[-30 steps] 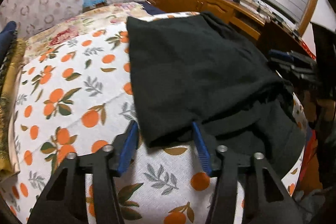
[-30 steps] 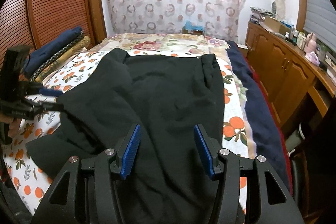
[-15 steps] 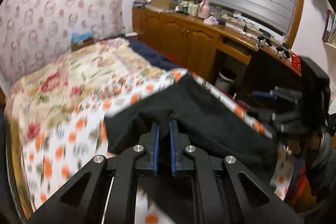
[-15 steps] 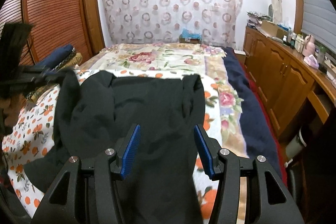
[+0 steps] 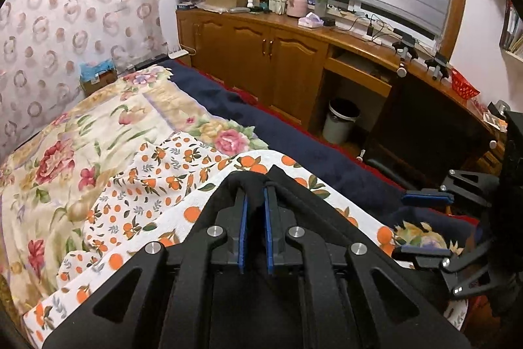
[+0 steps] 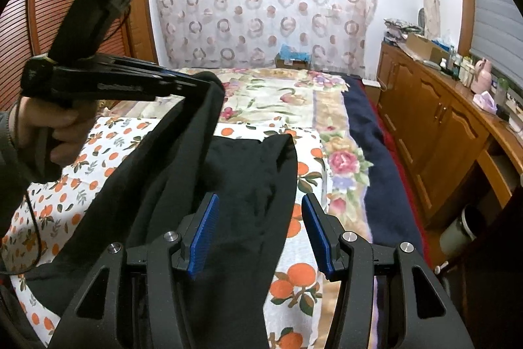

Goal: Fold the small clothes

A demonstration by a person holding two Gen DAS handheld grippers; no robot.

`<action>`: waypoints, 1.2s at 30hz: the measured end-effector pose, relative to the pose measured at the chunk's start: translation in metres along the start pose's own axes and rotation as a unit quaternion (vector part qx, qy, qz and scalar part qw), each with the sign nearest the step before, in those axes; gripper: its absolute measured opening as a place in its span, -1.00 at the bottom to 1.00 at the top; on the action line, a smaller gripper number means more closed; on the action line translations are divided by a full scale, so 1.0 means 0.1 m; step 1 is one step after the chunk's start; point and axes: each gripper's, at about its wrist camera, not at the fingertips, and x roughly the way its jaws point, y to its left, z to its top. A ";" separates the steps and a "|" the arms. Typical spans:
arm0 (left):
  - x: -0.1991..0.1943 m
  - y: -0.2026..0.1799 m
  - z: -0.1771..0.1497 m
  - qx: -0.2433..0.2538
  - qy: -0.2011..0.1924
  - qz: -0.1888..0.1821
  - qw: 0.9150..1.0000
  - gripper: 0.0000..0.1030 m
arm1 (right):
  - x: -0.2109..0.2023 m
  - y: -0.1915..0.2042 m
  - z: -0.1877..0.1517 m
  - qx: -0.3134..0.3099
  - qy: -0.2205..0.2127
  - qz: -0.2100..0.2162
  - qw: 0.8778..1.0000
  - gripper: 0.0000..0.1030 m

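A black garment (image 6: 242, 185) lies on the orange-print sheet (image 6: 294, 283) of a bed. My left gripper (image 5: 255, 190) is shut on one edge of it, and black cloth (image 5: 304, 198) drapes over its fingers. In the right wrist view the left gripper (image 6: 204, 82) holds that edge lifted well above the bed, and the cloth hangs down from it in a slanted fold. My right gripper (image 6: 260, 205) is open just above the flat part of the garment, with nothing pinched. It also shows at the right edge of the left wrist view as the right gripper (image 5: 421, 224).
A person's hand (image 6: 62, 126) holds the left gripper's handle. A navy blanket (image 5: 294, 133) runs along the bed's far side. Beyond it stand a wooden cabinet (image 5: 261, 54) with clutter on top and a white bin (image 5: 340, 120). A patterned curtain (image 6: 261, 5) hangs behind the bed.
My left gripper closed on the garment's edge, then lifted it up and carried it across the bed toward the right gripper. The right gripper stayed open and drifted slightly.
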 end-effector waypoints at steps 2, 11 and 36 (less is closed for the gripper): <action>0.04 -0.03 -0.02 0.001 0.005 -0.004 1.000 -0.75 | 0.03 0.01 0.01 0.001 0.007 0.001 1.000 0.06; -0.10 0.17 -0.15 0.003 0.010 0.037 0.999 0.08 | 0.14 0.05 0.18 0.000 0.021 0.004 1.000 0.06; -0.14 0.83 -1.34 -0.086 0.045 0.078 0.992 0.60 | 1.02 0.13 0.76 -0.001 0.084 0.051 0.995 -0.17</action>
